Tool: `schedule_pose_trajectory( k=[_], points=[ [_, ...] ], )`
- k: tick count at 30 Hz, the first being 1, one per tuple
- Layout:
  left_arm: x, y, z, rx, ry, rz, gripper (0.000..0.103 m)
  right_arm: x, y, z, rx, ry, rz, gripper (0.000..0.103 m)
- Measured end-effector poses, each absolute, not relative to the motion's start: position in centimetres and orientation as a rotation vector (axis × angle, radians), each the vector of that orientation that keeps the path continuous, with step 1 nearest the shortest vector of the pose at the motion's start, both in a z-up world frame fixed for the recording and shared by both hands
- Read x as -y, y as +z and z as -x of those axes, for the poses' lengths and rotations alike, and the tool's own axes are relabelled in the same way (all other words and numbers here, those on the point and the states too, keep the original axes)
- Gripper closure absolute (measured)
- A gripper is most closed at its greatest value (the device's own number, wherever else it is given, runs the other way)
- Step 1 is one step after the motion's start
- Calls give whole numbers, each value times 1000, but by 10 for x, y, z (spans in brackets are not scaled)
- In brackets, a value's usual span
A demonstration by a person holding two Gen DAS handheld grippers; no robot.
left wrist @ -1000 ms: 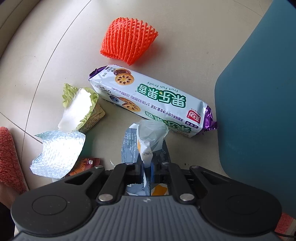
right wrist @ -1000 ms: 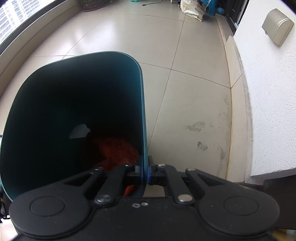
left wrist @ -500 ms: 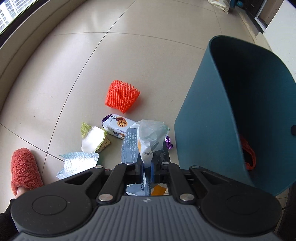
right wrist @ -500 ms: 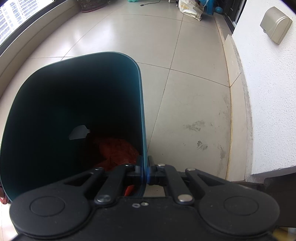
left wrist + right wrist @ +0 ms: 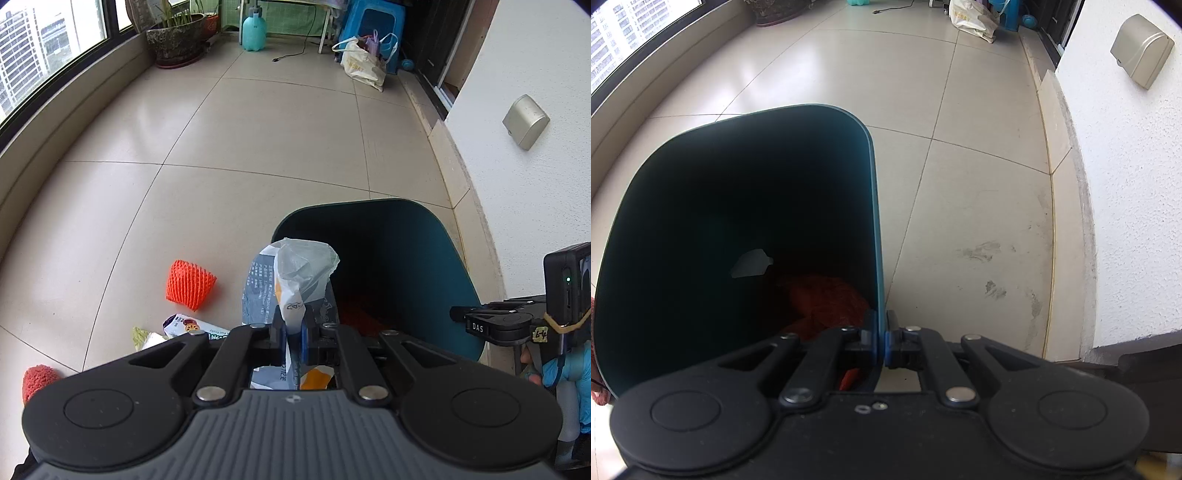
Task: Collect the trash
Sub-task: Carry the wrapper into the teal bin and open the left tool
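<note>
My left gripper (image 5: 292, 332) is shut on a crumpled grey-white plastic wrapper (image 5: 295, 273) and holds it up in front of the teal trash bin's (image 5: 417, 236) open mouth. My right gripper (image 5: 882, 336) is shut on the bin's right wall (image 5: 877, 236) and holds the bin tilted. Red netting (image 5: 820, 299) lies inside the bin. On the floor to the left lie an orange foam fruit net (image 5: 189, 284), a biscuit packet (image 5: 184, 326) and a cabbage leaf (image 5: 142, 338), partly hidden behind the left gripper.
A white wall (image 5: 535, 155) with a beige box (image 5: 524, 122) runs along the right. A window ledge (image 5: 55, 129) curves along the left. A potted plant (image 5: 177, 37), bags (image 5: 364, 62) and a blue stool (image 5: 380, 22) stand far back. A red slipper (image 5: 38, 376) is at lower left.
My left gripper has risen and swung right with the wrapper, from just above the floor litter to the bin's mouth. The right gripper and bin have hardly moved.
</note>
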State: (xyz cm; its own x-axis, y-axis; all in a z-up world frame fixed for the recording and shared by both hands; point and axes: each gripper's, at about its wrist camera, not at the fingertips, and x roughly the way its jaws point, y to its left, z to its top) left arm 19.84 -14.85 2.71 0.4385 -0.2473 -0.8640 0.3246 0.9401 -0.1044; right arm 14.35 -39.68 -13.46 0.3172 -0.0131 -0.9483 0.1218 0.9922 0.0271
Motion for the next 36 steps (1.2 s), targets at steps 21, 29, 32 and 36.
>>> schedule_pose_trajectory(
  k=[21, 29, 32, 36],
  points=[
    [267, -92, -236, -1250, -381, -285, 96, 400, -133, -141, -1242, -69, -108, 99],
    [265, -105, -244, -1285, -378, -261, 92, 406, -133, -143, -1246, -57, -116, 98],
    [263, -103, -242, -1276, -388, -256, 79, 406, -133, -143, -1246, -58, -118, 98],
    [257, -93, -234, -1223, -405, -227, 28, 406, -133, -143, -1246, -58, -116, 98]
  ],
)
